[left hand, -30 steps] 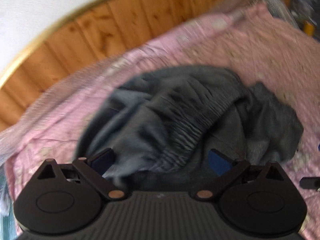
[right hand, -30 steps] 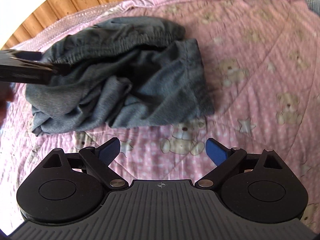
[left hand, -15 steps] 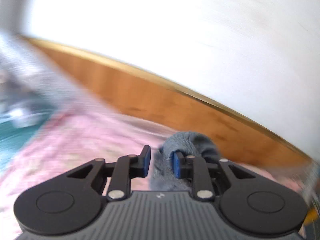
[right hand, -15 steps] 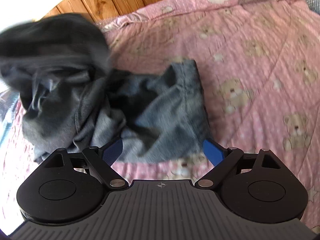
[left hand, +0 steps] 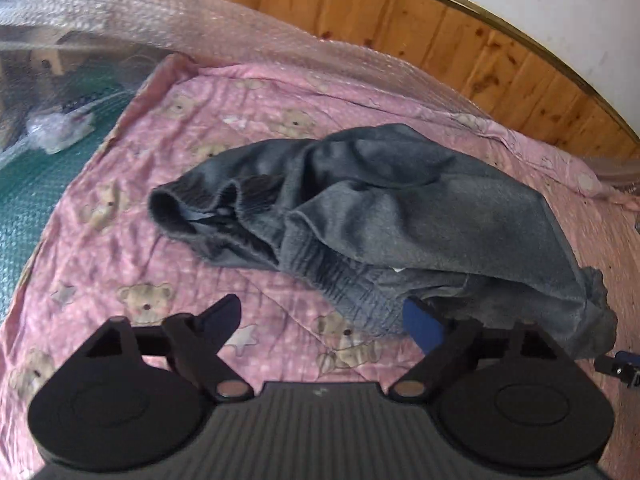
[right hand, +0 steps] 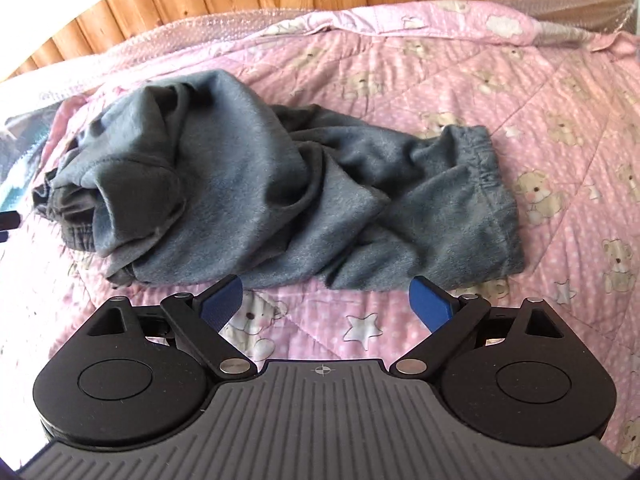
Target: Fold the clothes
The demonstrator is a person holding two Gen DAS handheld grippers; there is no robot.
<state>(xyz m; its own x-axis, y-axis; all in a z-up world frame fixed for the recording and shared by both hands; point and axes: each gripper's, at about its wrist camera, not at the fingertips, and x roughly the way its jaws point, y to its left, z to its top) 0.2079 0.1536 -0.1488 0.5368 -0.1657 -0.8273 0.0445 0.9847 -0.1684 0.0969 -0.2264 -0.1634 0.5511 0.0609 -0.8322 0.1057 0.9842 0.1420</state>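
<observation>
On the bed [right hand: 520,80], mid-quilt, grey trousers [right hand: 248,184] lie in a crumpled heap, waistband bunched at the left, one leg trailing right. No fold is made; flattening and every fold remain. Left tongs [left hand: 324,320] are released, holding nothing, just beside the waistband. Right tongs [right hand: 326,300] are likewise released, near the heap's near edge.

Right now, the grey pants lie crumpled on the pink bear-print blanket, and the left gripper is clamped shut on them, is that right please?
Not quite. The left gripper is open and holds nothing, as the left wrist view shows; its fingers are spread wide. The grey pants do lie crumpled on the pink bear-print blanket.
</observation>
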